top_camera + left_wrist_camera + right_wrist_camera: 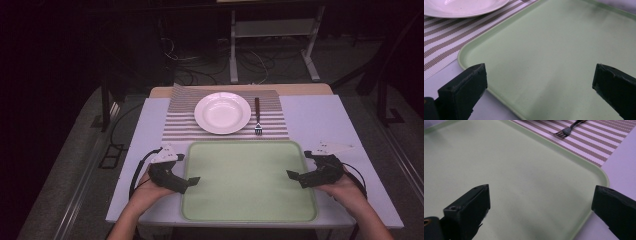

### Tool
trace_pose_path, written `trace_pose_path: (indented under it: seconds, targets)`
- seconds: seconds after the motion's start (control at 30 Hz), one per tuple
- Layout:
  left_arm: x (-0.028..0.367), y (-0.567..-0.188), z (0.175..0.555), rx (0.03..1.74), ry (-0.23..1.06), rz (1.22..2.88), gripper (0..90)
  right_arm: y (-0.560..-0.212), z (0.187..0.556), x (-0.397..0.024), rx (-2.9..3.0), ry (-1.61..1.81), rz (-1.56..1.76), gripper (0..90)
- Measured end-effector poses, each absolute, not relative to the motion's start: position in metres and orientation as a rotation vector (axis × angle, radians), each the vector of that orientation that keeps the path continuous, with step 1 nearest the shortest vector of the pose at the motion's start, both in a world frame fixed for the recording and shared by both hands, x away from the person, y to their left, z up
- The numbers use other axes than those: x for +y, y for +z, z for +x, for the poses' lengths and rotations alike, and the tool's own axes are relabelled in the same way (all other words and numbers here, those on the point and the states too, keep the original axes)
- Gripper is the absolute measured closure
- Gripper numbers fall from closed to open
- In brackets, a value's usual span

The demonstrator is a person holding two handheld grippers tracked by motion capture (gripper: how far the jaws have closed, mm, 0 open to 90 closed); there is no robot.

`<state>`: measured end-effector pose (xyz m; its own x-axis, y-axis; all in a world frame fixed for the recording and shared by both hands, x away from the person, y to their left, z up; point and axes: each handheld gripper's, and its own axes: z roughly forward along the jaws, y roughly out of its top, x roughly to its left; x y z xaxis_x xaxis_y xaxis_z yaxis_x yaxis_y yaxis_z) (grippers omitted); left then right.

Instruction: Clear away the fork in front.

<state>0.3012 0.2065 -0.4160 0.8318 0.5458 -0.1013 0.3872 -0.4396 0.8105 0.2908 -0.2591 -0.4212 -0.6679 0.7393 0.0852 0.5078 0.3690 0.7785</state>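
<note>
A pale green tray (250, 180) lies empty at the front of the table. Behind it a striped placemat (182, 112) carries a white plate (222, 112) and a fork (258, 117) to the plate's right. My left gripper (189, 183) hovers at the tray's left edge, jaws wide open with nothing between them; its own view shows the tray (554, 55), the plate (461, 7) and the placemat (441, 42). My right gripper (296, 177) hangs open at the tray's right edge, over the tray (506, 170), with the fork (565, 131) beyond.
A light lavender tabletop (320, 120) surrounds the tray and placemat, with bare strips to the left and right. A white metal frame (272, 30) and cables stand on the dark floor behind the table.
</note>
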Motion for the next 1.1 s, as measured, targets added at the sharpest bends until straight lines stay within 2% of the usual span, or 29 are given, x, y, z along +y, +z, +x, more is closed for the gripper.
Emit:
trace_pose_path:
  seconds: [1.1]
  targets:
    - [0.205,-0.413,0.300,0.679,0.233,2.074,0.0,-0.412,0.330,-0.244,2.347,1.186,1.124,2.3]
